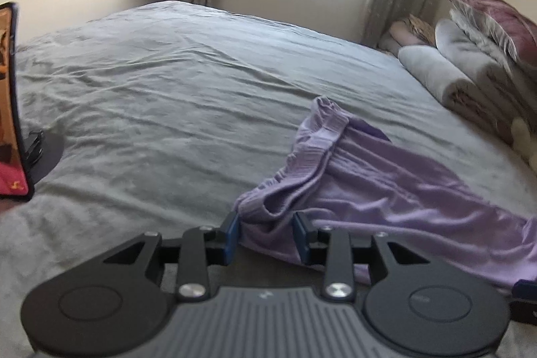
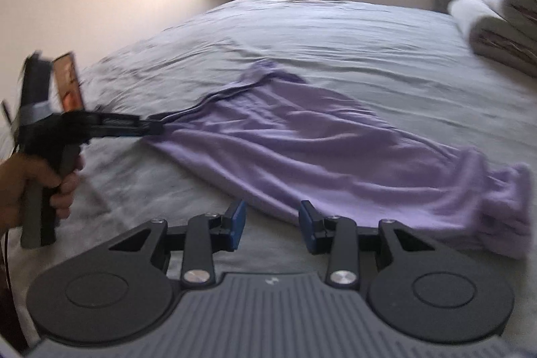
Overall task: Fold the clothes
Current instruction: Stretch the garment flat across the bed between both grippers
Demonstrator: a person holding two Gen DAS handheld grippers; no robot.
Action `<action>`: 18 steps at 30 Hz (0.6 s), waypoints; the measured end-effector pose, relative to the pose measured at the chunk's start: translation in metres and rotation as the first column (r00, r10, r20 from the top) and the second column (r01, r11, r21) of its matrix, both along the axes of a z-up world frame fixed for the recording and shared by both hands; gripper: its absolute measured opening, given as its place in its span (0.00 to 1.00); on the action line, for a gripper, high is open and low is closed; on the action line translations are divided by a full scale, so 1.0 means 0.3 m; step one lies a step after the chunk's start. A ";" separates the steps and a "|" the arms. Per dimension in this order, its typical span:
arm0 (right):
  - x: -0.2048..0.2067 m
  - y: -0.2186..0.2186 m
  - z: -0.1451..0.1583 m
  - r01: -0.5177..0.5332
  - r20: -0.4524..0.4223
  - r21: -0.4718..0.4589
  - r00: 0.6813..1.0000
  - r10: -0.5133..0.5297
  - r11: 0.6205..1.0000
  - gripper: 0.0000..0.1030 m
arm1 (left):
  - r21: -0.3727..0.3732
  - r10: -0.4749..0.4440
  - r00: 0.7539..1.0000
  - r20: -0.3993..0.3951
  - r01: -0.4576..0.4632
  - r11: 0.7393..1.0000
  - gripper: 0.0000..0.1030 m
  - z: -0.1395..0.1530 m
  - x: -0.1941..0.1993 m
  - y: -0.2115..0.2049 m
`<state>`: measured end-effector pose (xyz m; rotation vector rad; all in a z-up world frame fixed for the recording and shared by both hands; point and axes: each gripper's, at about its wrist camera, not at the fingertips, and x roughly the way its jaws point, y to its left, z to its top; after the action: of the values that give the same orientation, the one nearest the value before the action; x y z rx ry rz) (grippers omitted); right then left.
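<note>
Grey bed, wide and rumpled. Lilac garment spread across near side, waistband corner between left gripper pads, apparently pinched, cloth pulled taut. Right gripper just beside near hem, jaws apart, nothing between, cloth untouched.

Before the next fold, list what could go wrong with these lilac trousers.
1. The left gripper has only the waistband corner of the lilac trousers between its fingers; a pull may slip it free.
2. The right gripper is open over bare grey sheet, so it could pinch bedding.
3. The hem end is bunched, so creases may get folded in.
</note>
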<state>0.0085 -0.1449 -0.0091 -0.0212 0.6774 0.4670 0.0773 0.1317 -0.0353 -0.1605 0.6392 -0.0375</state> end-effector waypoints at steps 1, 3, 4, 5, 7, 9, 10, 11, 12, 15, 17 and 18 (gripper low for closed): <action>0.008 0.017 -0.010 -0.019 0.002 -0.015 1.000 0.019 1.000 0.39 | 0.013 -0.001 1.000 0.003 0.001 1.000 0.34 -0.004 0.004 -0.004; 0.025 0.051 -0.033 -0.039 0.011 -0.055 0.999 0.040 0.998 0.39 | 0.025 0.008 1.000 0.008 -0.008 1.000 0.34 -0.009 0.013 -0.004; 0.034 0.067 -0.045 -0.045 0.015 -0.074 0.999 0.047 0.996 0.39 | 0.025 0.014 1.000 0.009 -0.014 1.000 0.34 -0.011 0.019 -0.001; 0.041 0.076 -0.057 -0.049 0.014 -0.093 0.999 0.050 0.994 0.39 | 0.015 0.023 1.000 0.008 -0.023 1.000 0.34 -0.011 0.025 0.005; 0.054 0.087 -0.076 -0.047 0.021 -0.129 0.999 0.050 0.991 0.39 | -0.022 0.043 0.999 0.010 -0.043 0.999 0.32 -0.007 0.035 0.020; 0.063 0.090 -0.086 -0.049 0.032 -0.149 0.998 0.055 0.988 0.39 | -0.051 0.063 0.998 0.012 -0.062 0.997 0.24 -0.007 0.041 0.033; 0.070 0.092 -0.087 -0.051 0.037 -0.157 0.998 0.057 0.986 0.39 | -0.068 0.078 0.997 0.006 -0.078 0.995 0.22 -0.007 0.046 0.043; 0.077 0.094 -0.089 -0.052 0.042 -0.165 0.997 0.060 0.985 0.39 | -0.094 0.099 0.995 -0.002 -0.098 0.991 0.19 -0.008 0.050 0.056; 0.082 0.095 -0.092 -0.048 0.046 -0.170 0.997 0.057 0.984 0.35 | -0.122 0.118 0.993 -0.012 -0.119 0.985 0.17 -0.008 0.053 0.069; 0.089 0.093 -0.102 -0.032 0.056 -0.191 0.997 0.044 0.981 0.02 | -0.212 0.170 0.984 -0.043 -0.175 0.961 0.12 -0.009 0.050 0.115; 0.087 0.083 -0.095 -0.028 0.050 -0.187 0.998 0.038 0.982 0.01 | -0.227 0.201 0.978 -0.048 -0.206 0.952 0.10 -0.009 0.042 0.134; 0.086 0.075 -0.088 -0.027 0.044 -0.173 0.998 0.035 0.985 0.01 | -0.236 0.214 0.975 -0.053 -0.221 0.946 0.09 -0.010 0.037 0.142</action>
<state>0.0343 -0.1223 -0.0356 -0.2059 0.6705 0.4354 0.0884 0.1744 -0.0381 -0.4665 0.6389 0.1010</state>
